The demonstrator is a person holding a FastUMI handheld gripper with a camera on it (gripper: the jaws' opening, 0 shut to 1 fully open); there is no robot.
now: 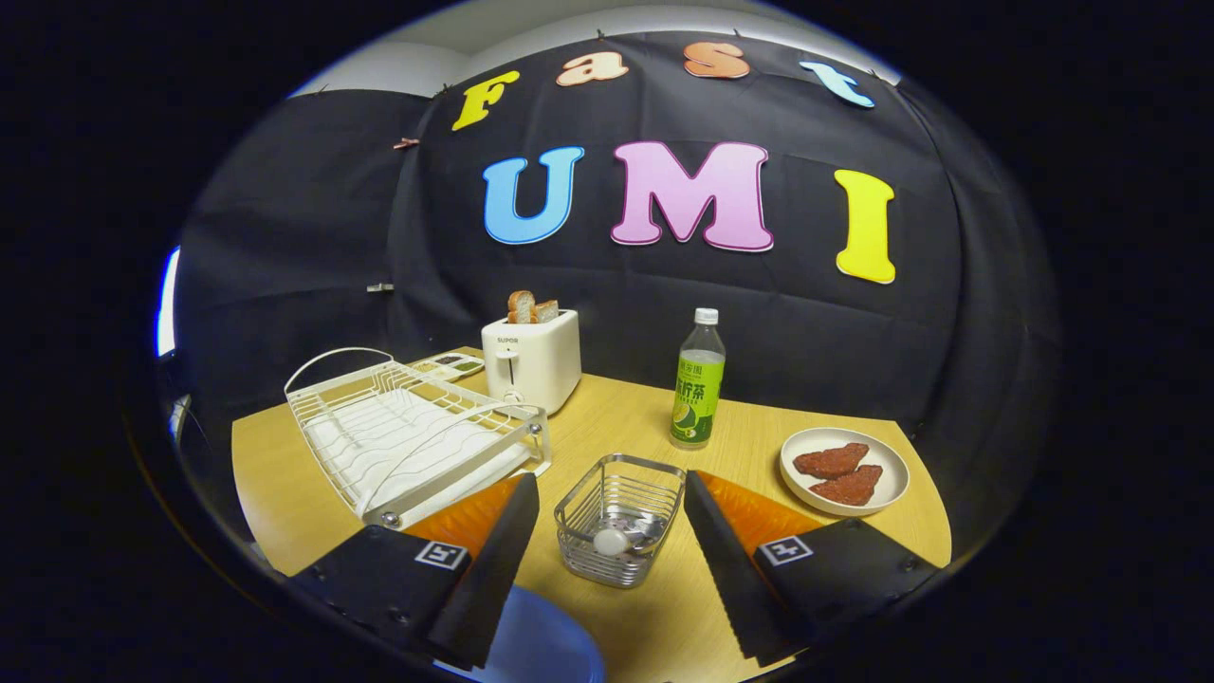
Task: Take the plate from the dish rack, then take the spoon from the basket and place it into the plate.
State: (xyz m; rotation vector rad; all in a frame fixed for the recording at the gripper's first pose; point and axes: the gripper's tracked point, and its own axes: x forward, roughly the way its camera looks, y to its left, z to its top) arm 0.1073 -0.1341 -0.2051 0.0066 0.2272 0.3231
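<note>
Right under the claw [612, 560] there's a pale blue plate [541, 645], its rim peeking up between the two fingers on the bench [654, 417] — so by my read the first half is done, since the dish rack [408, 441] stands bare. The fingers are spread wide apart, holding nothing. Just ahead, sitting squarely between them, is the wire basket [621, 517], and down inside it a whitish rounded thing [610, 542] — the bowl of the spoon, I'd judge, though the handle is hard to make out through the wires. That's what's left: reach in, lift the spoon, bring it back to the plate.

Off to the left, close by that finger, the white rack with its tray beneath — no dishes in it. To the right, a cream dish [844, 471] carrying two reddish-brown pieces of food. Further on, a green drink bottle [699, 379], capped and upright. Then the white toaster [531, 360] with two slices of bread [531, 307] poking out of its slots, hard against the back wall.
</note>
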